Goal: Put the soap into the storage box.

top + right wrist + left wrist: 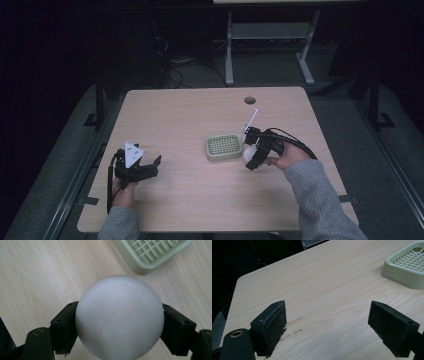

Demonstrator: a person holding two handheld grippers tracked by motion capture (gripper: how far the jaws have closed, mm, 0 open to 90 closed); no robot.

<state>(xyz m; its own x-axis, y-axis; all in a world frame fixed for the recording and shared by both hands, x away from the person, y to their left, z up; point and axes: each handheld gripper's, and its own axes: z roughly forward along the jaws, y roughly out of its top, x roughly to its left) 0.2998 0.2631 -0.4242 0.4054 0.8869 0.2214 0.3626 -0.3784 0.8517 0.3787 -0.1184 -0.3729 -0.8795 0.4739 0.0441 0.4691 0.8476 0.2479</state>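
The right tool is clamped on a white soap bar, rounded and smooth, one jaw pressing each side, and holds it just beside the right end of the pale green slatted soap dish that sits near the middle of the bench. The left tool rests near the bench's left edge, its jaws wide apart with bare wood between them

The high view is dim and faintly soft, with an evenly lit counter amid a nearly black room, while both close views are brighter, with mild grain, soft shadows and no glare on the matte white ball.
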